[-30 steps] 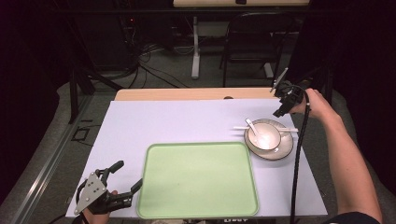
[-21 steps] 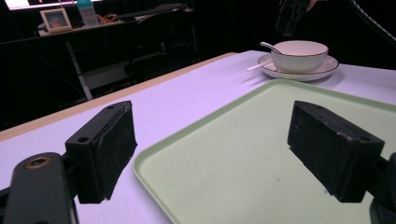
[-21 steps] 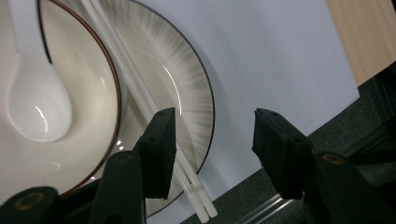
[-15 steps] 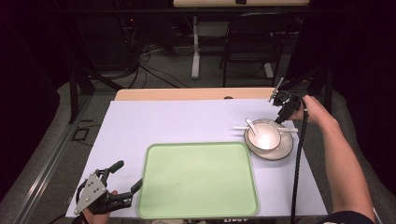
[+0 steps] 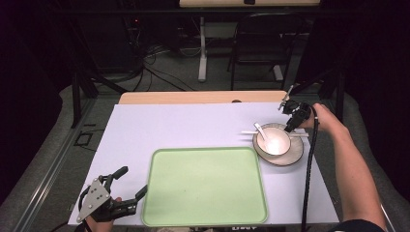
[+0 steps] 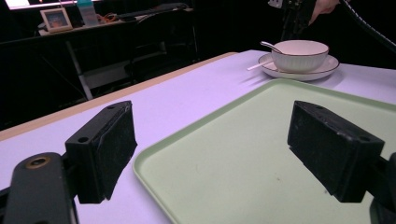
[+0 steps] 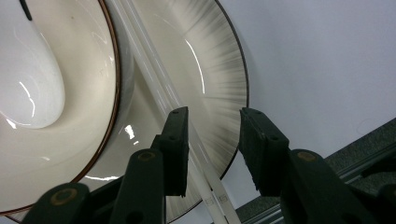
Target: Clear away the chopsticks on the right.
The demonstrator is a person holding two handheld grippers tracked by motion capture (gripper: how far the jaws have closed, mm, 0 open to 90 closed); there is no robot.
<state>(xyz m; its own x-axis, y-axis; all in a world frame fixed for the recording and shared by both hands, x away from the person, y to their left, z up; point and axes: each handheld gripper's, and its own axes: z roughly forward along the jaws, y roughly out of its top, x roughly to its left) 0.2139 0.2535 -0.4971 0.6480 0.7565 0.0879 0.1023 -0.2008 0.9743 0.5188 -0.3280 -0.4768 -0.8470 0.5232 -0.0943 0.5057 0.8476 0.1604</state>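
Your right gripper [image 7: 212,154] hangs over the white chopsticks [image 7: 159,88], jaws a little apart, holding nothing. The chopsticks lie across the plate [image 7: 219,79], just beside the bowl [image 7: 60,93]. Squeeze off-center and they may slip out or bump the bowl. Your left gripper [image 6: 212,149] rests wide apart by the green tray [image 6: 243,154].

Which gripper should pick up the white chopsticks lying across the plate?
Right. The right gripper hangs over the plate with open jaws beside the chopsticks in its own view. The left gripper sits open at the green tray's near left corner, far from the bowl.
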